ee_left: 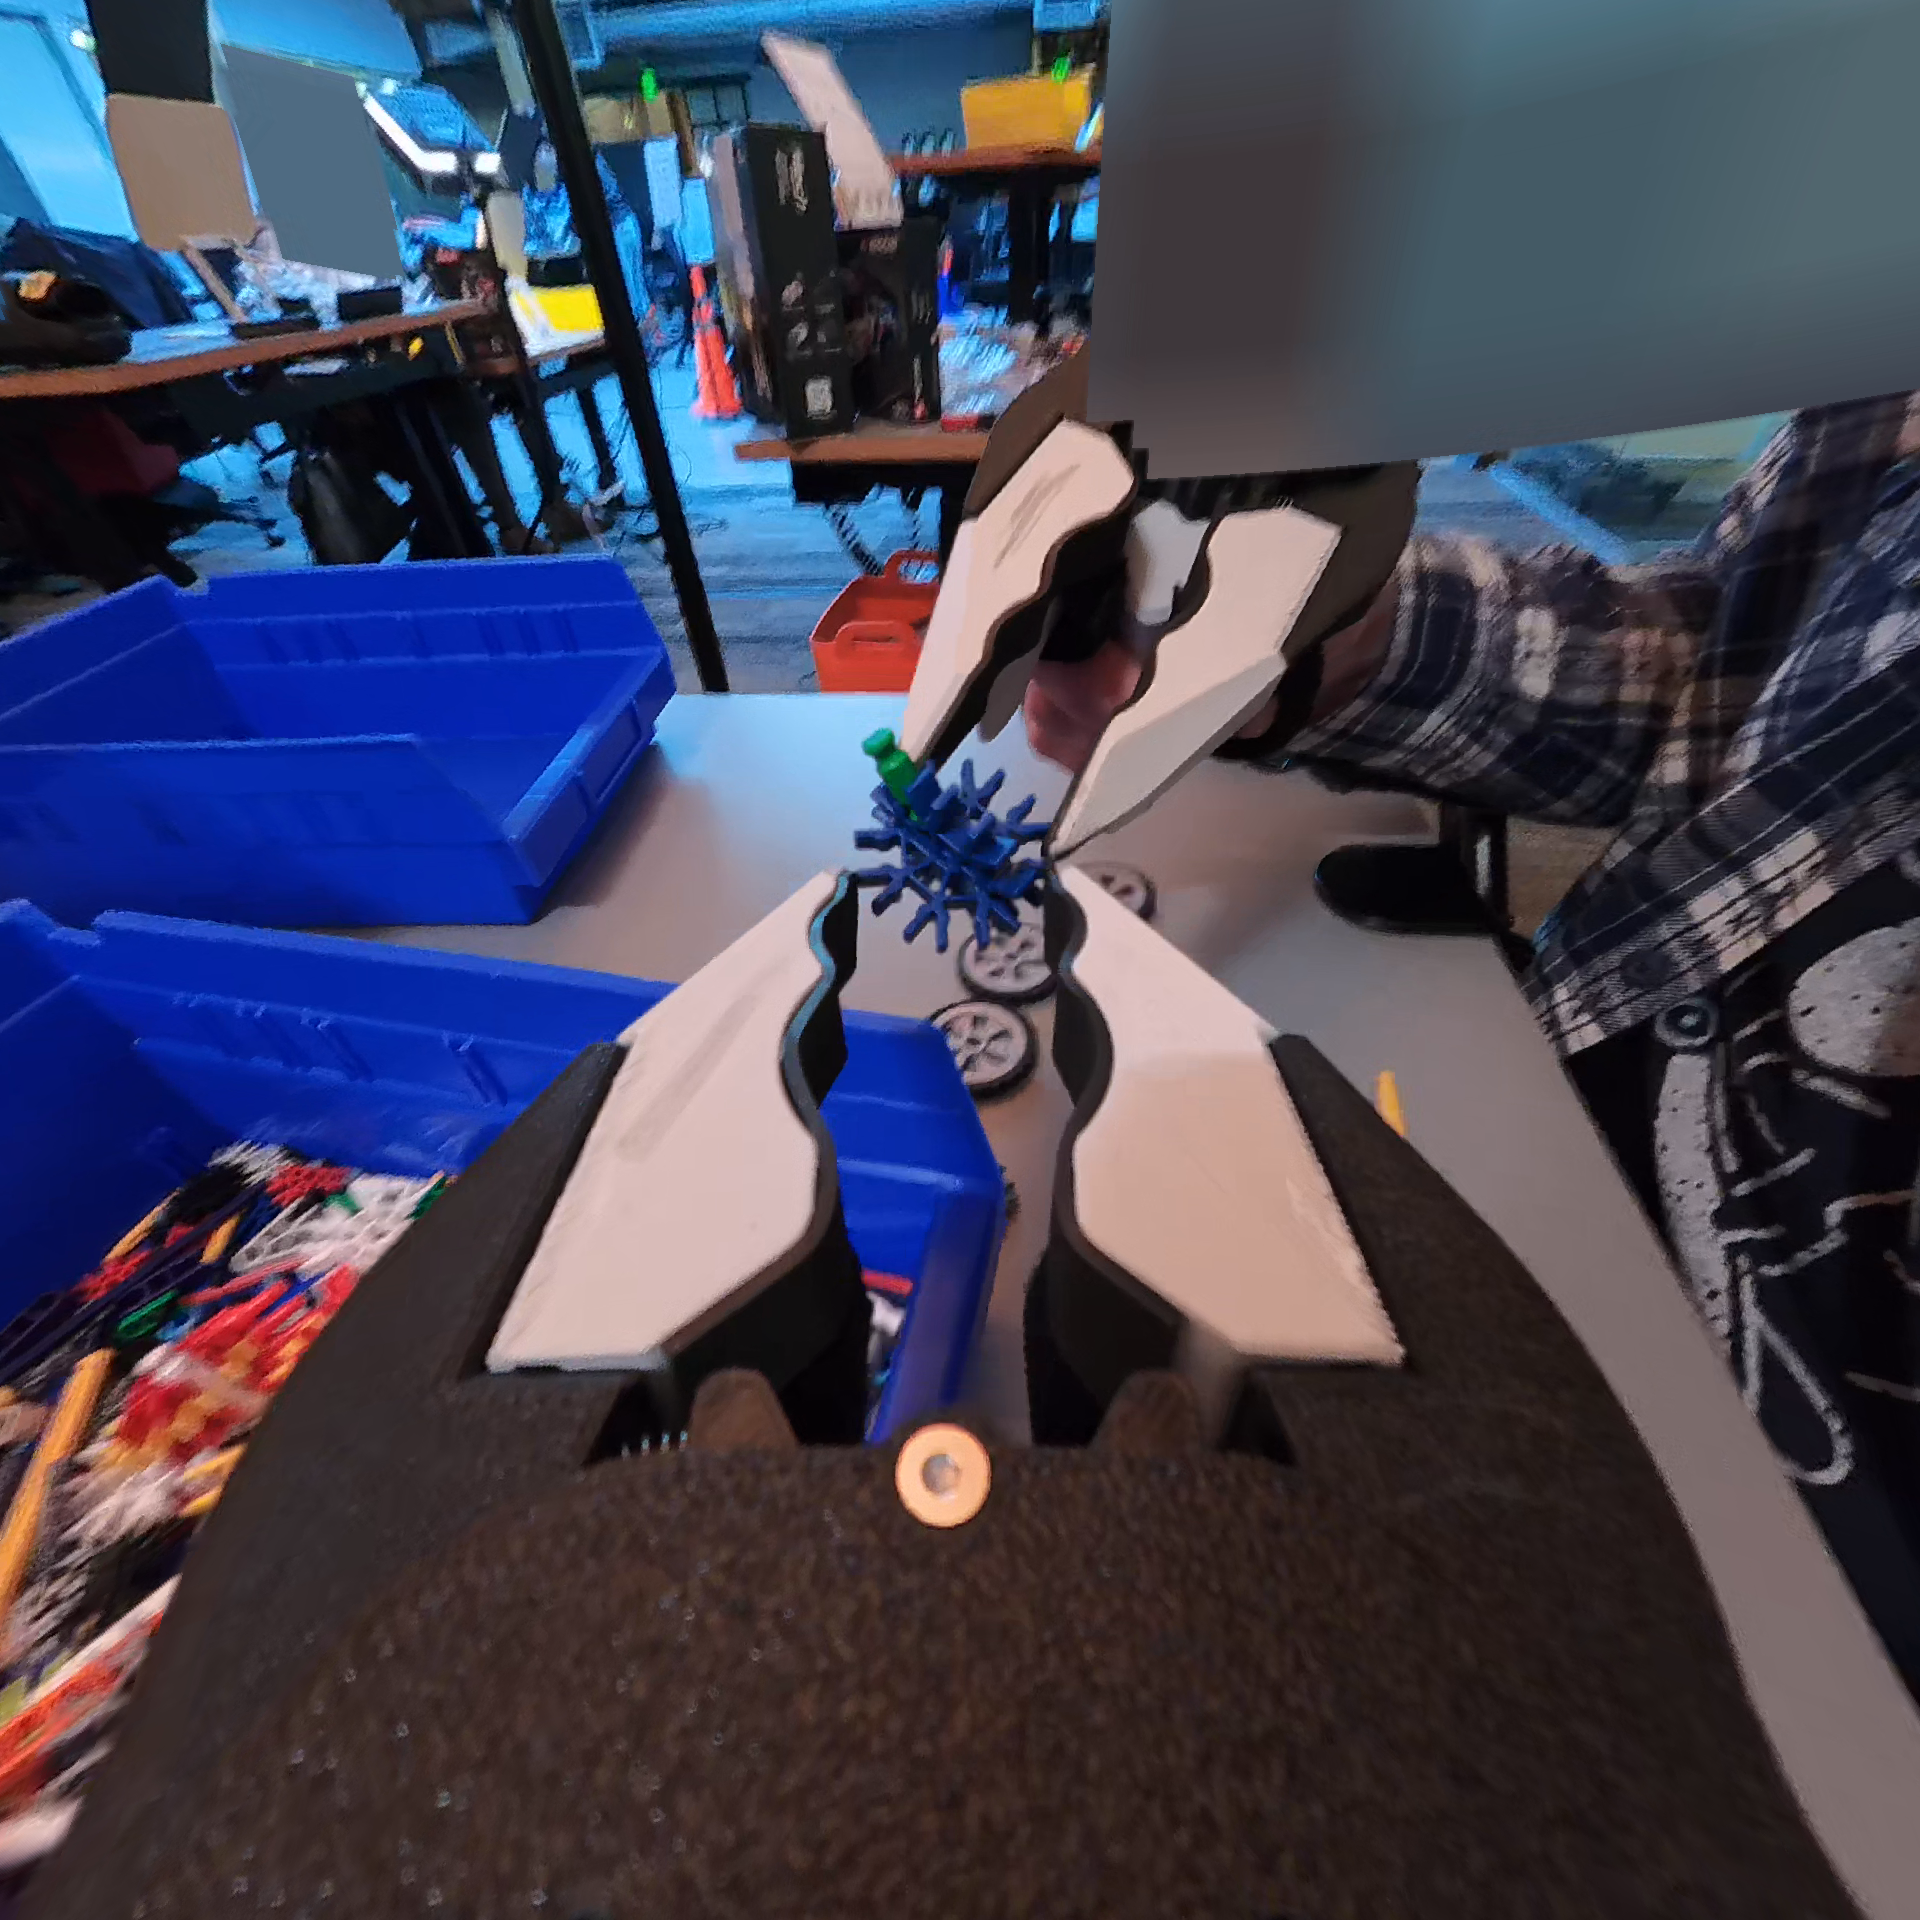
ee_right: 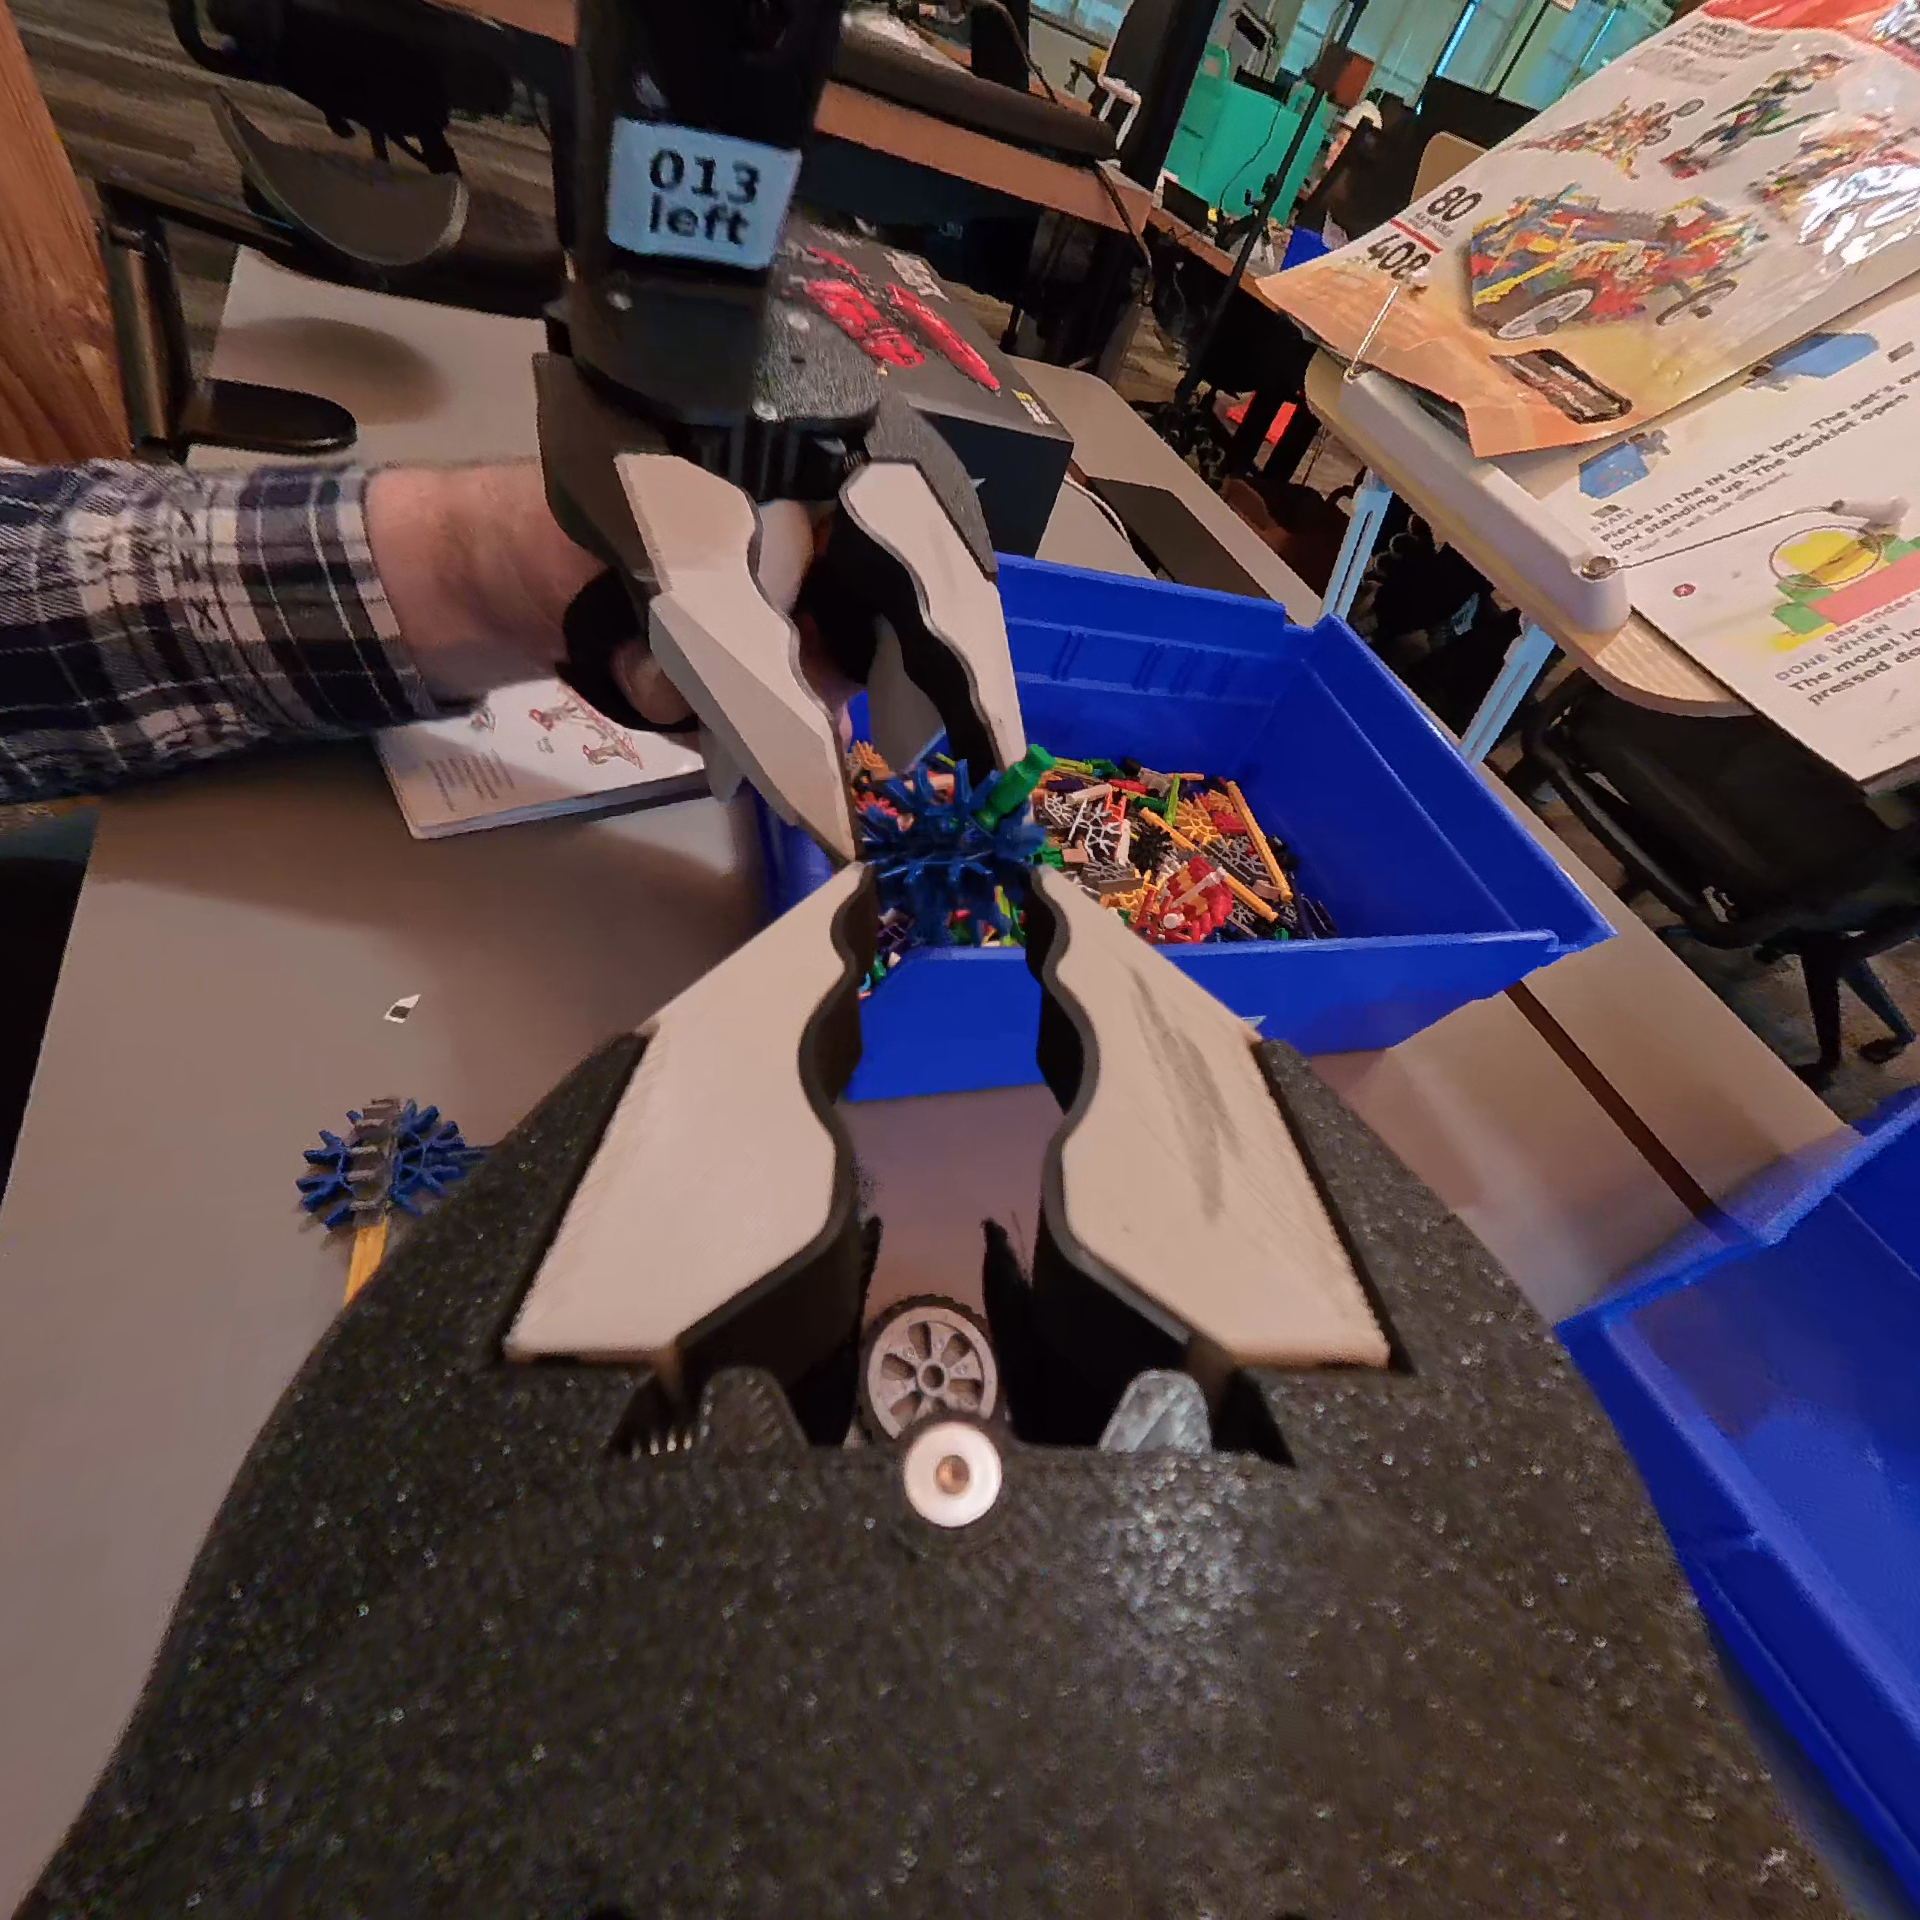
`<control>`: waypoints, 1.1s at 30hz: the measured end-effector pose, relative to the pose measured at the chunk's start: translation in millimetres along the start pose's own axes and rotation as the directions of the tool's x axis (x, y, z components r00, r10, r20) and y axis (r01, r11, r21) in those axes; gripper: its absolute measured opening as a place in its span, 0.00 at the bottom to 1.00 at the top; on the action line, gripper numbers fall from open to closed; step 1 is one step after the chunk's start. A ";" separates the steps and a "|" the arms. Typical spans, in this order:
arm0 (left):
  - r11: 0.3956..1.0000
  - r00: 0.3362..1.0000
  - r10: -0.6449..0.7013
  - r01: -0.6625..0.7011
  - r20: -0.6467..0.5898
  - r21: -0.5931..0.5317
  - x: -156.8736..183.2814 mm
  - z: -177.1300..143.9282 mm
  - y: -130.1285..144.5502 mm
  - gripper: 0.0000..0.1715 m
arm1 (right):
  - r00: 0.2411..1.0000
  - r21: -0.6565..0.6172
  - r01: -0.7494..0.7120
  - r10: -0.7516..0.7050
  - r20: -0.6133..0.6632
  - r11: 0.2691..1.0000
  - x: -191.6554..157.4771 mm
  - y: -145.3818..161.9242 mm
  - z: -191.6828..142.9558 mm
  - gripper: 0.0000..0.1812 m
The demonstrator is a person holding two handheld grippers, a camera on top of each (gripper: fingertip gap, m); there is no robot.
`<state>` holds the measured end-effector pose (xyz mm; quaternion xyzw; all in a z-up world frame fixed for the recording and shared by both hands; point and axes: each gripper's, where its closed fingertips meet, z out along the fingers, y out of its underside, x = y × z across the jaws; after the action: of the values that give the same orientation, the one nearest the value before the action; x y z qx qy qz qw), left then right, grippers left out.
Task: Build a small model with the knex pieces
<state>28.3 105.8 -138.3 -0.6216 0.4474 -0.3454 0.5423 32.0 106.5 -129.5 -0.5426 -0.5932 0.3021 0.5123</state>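
Observation:
A cluster of blue snowflake connectors (ee_left: 951, 857) with a short green rod (ee_left: 891, 767) sticking out of it hangs in the air between both grippers. My left gripper (ee_left: 954, 879) has its fingertips tight on both sides of the cluster. My right gripper (ee_left: 995, 798) comes down from the upper right and also closes on it, one fingertip against the green rod. In the right wrist view the cluster (ee_right: 951, 842) sits between my right gripper's (ee_right: 951, 876) tips, above the blue parts bin, with the left gripper (ee_right: 930, 800) reaching in from above beside the green rod (ee_right: 1013, 784).
A blue bin (ee_right: 1351, 997) full of several coloured building pieces stands behind; it also shows in the left wrist view (ee_left: 914, 1132). An empty blue bin (ee_left: 312, 779) is farther left. Grey wheels (ee_left: 987, 1044) lie on the table. A second blue connector assembly (ee_right: 384, 1164) and a booklet (ee_right: 530, 758) lie nearby. My two grippers' fingertips are within a few centimetres of each other.

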 end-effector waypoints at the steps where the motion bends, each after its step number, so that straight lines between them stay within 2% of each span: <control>1: 1.000 1.000 0.010 -0.010 0.006 -0.013 -0.1 -1.0 1.0 0.19 | 1.000 -0.009 0.007 -0.007 -0.005 1.000 0.2 1.4 0.7 0.15; 6: 0.999 0.999 0.016 -0.015 0.036 -0.032 -5.0 -9.8 0.5 0.17 | 0.998 -0.037 0.048 -0.049 -0.031 0.998 2.4 4.3 0.3 0.15; 11: 0.998 0.999 -0.053 0.053 -0.005 0.029 -1.6 -15.7 -10.1 0.19 | 0.989 -0.082 0.118 -0.125 -0.076 0.990 4.6 9.4 2.4 0.15; 17: 0.996 0.996 -0.083 0.083 -0.012 -0.025 0.8 -0.2 1.6 0.18 | 0.942 -0.153 0.289 -0.309 -0.132 0.945 2.1 13.4 6.8 0.15; 23: 0.993 0.994 -0.104 0.105 0.023 -0.054 -4.8 10.2 9.9 0.12 | 0.894 -0.194 0.385 -0.416 -0.163 0.902 1.7 13.8 7.2 0.15; 25: 0.993 0.993 -0.099 0.102 0.062 -0.058 -11.2 10.0 12.4 0.05 | 0.882 -0.206 0.408 -0.442 -0.166 0.890 0.6 14.5 7.9 0.15; 28: 0.993 0.994 -0.096 0.100 0.058 -0.057 -11.3 9.4 12.8 0.04 | 0.879 -0.209 0.413 -0.448 -0.166 0.887 -0.1 15.2 8.8 0.15; 33: 0.995 0.993 -0.097 0.098 0.066 -0.003 -12.5 6.3 2.8 0.03 | 0.926 -0.129 0.323 -0.341 -0.164 0.938 0.5 5.8 5.4 0.15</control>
<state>29.0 119.8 -141.5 -0.6553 0.3995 -0.3495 0.5374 29.0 109.4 -136.2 -0.4848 -0.6408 0.1295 0.5810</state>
